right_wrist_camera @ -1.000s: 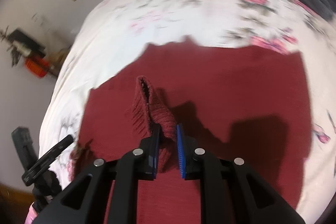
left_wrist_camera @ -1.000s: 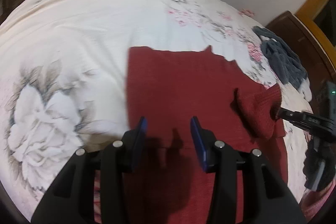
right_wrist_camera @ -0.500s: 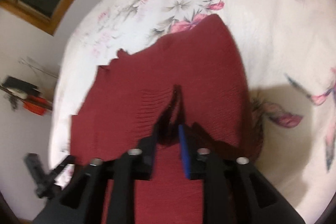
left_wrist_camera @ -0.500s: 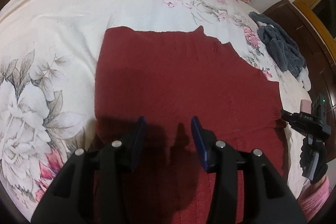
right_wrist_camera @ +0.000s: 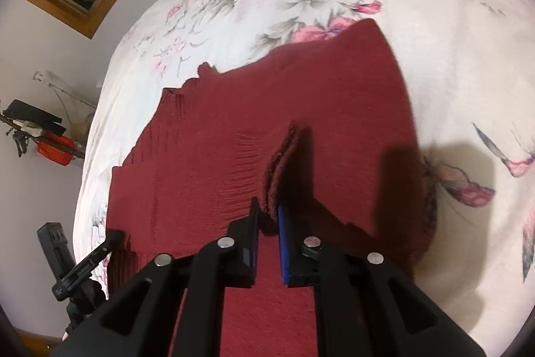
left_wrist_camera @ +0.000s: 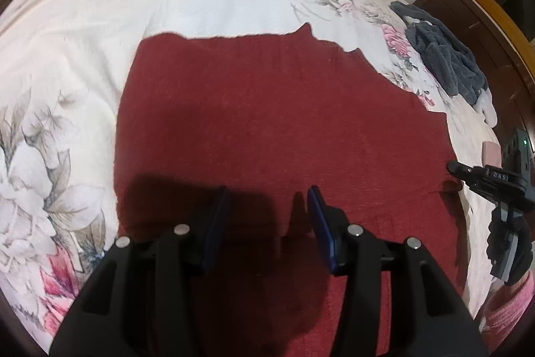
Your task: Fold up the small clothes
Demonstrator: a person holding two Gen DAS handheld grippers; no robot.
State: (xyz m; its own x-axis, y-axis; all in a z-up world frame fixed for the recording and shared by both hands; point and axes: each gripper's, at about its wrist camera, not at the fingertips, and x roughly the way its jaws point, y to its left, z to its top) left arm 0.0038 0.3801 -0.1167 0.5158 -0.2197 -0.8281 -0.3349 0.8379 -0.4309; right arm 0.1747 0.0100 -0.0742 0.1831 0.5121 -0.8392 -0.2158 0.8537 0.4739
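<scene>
Plainly the red knit garment (left_wrist_camera: 284, 122) lies spread nearly flat on the floral bedspread (left_wrist_camera: 100, 22), and the step in hand looks like the first fold: one edge of the cloth is pinched and raised, ready to be carried across the body of the piece. In the right wrist view that pinched ridge (right_wrist_camera: 284, 156) rises straight ahead of the right gripper (right_wrist_camera: 267, 219), whose blue-padded fingers are drawn close together on a fold of the knit, the cloth running up and away from between the tips. The left gripper (left_wrist_camera: 267, 216) hovers over the near part of the garment with its fingers well apart and nothing between them; red cloth fills the space ahead of and beneath both tips. The next move, as I judge it, calls for the right gripper to draw its edge over toward the opposite side while the left either pins the flat part or takes a matching edge. A dark grey garment (left_wrist_camera: 444, 62) lies far off beyond the right-hand finger, near the bed's wooden frame (left_wrist_camera: 468, 12).
</scene>
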